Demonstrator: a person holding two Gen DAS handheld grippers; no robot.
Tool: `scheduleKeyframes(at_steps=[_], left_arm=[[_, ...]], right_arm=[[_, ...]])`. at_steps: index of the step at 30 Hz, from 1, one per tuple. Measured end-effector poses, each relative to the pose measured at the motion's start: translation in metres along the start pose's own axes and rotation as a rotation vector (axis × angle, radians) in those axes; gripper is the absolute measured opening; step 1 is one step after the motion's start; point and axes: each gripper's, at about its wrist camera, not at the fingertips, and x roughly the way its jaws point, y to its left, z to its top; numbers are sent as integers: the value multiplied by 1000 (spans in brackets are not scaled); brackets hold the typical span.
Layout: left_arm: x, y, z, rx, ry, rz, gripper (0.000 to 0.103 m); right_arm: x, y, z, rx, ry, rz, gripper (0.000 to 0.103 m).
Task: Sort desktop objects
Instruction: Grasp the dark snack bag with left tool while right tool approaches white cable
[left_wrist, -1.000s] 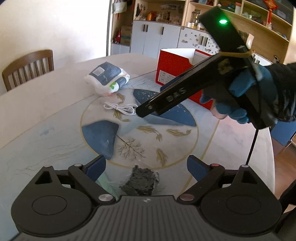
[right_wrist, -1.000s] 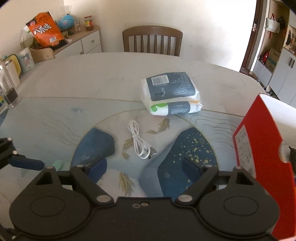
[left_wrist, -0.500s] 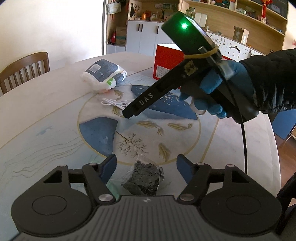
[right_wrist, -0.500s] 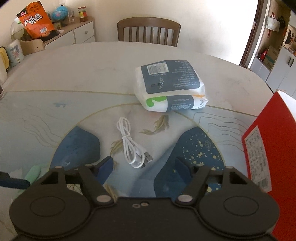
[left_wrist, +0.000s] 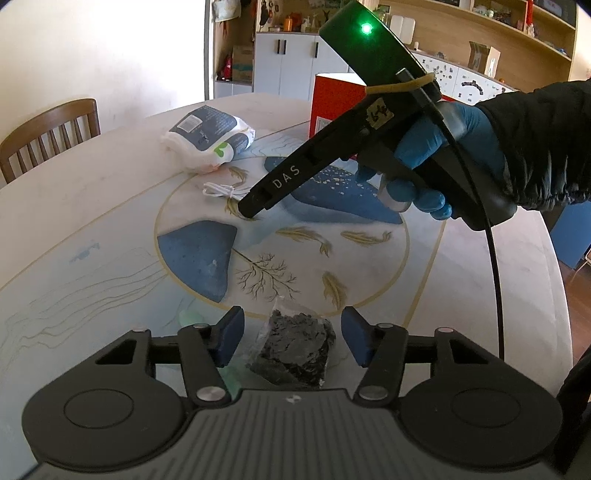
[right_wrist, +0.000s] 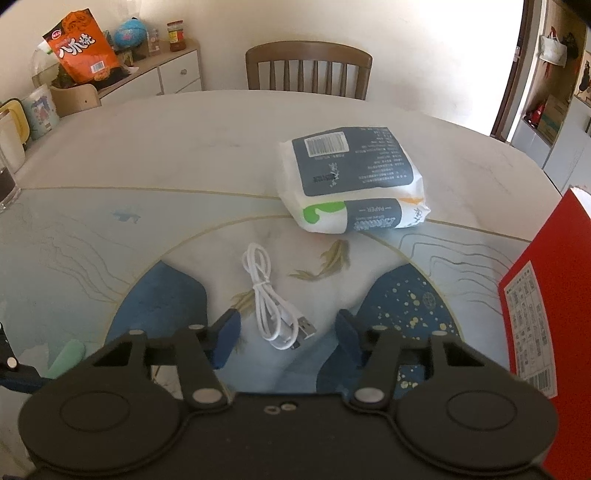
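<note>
- My left claw has just been closing. Its blue pads now stand close on either side of the small clear bag of dark bits, but I see a gap on both sides, so I do not have it yet.
- That bag lies on the painted table, right at my near edge, with a pale green scrap beside it.
- My right claw has sunk toward the white cable and has also been closing. The coil's plug end now sits between the pads, untouched as far as I can tell.
- The tissue pack lies just beyond the cable, and the red box stands to my right.
- I judge both grabs are near, and the red box looks the likely place for these things.
</note>
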Motion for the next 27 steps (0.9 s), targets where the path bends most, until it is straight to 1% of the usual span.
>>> scheduleKeyframes(at_steps=[2,3,4,7,8,12,13,15,21,27], left_arm=[[0,0,0,1,4,0,52],[1,0,0,3,9,-1,47],[1,-1,0,5,14,1,42],[2,-1,0,2,15,0,40],[3,-1,0,-1,15,1,38],[4,1,1,-12,16,6,36],[3,1,1,-13,15,7,36],[2,1,3,-13,15,8,36],[1,0,7,-17,18,14,33],[-4,-1,16,-30,4,22,33]], right_arm=[[-1,2,-1,-3,-7,-1,45],[-2,3,-1,-5,-8,-1,40],[-2,4,-2,-8,-8,-1,32],[-3,7,-1,-21,-3,-10,27],[-4,7,-1,-20,-2,-12,26],[-7,6,-2,-9,6,-13,24],[-8,7,-2,-8,5,-13,21],[-12,7,-2,-8,4,-16,20],[-22,8,-2,-3,1,-10,18],[-42,4,-1,18,-25,-2,17]])
